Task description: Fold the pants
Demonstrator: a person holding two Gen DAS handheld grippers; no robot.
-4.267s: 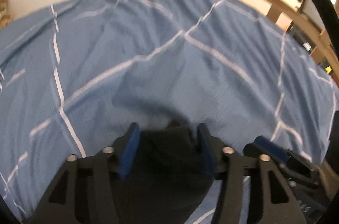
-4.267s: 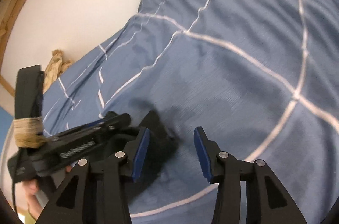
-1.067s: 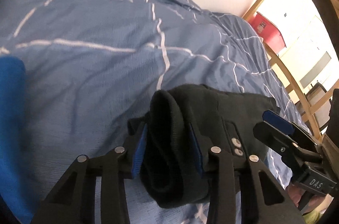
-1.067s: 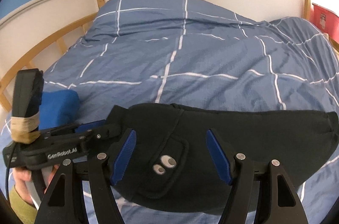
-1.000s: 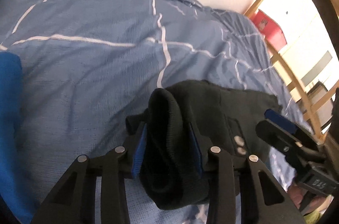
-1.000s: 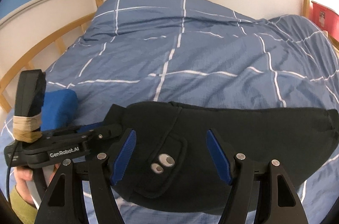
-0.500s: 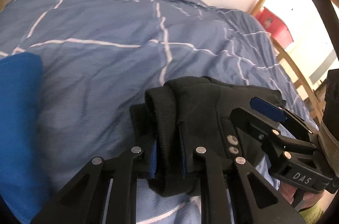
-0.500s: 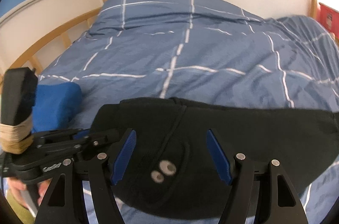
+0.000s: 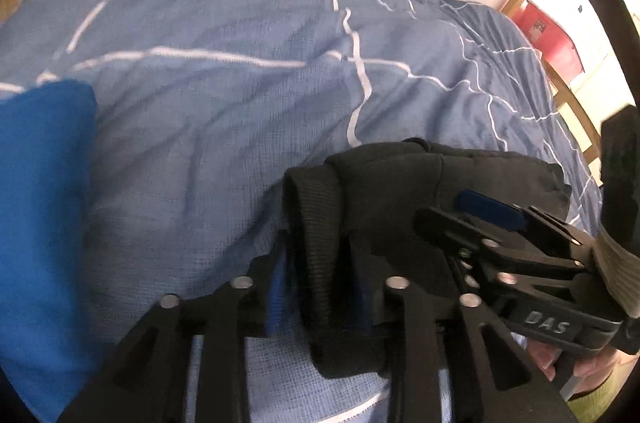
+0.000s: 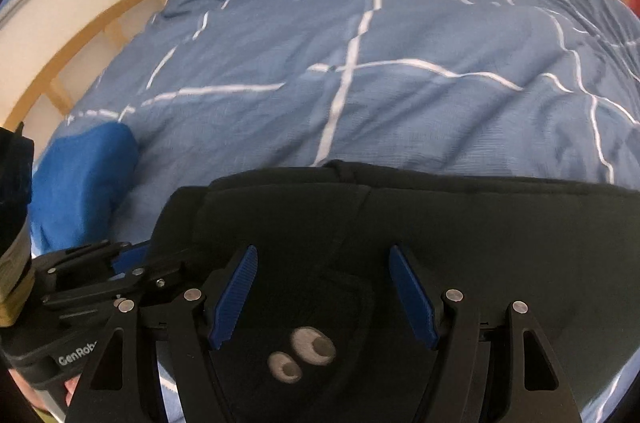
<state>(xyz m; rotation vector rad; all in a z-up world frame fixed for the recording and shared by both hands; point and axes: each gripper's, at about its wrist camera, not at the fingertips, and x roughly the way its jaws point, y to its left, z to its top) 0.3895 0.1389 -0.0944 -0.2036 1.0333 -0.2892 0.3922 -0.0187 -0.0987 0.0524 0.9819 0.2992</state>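
Observation:
The black pants (image 10: 460,247) lie folded on the blue checked duvet (image 10: 360,63), a pocket flap with two embroidered eyes (image 10: 302,353) facing up. My left gripper (image 9: 320,287) is shut on the thick folded edge of the pants (image 9: 320,235) at their left end. My right gripper (image 10: 324,295) is open, its blue pads (image 10: 236,295) spread over the pocket flap without closing on cloth. The right gripper also shows in the left wrist view (image 9: 500,235), lying across the pants. The left gripper shows at the lower left of the right wrist view (image 10: 132,263).
A bright blue folded cloth (image 9: 40,223) lies on the duvet left of the pants, also in the right wrist view (image 10: 80,179). A wooden bed frame (image 10: 100,35) runs along the left and back. A red box (image 9: 548,35) stands beyond the bed's right side.
My left gripper has closed from open onto the folded edge of the pants. Both views have moved closer to the bed. My right gripper has stayed open over the pocket flap.

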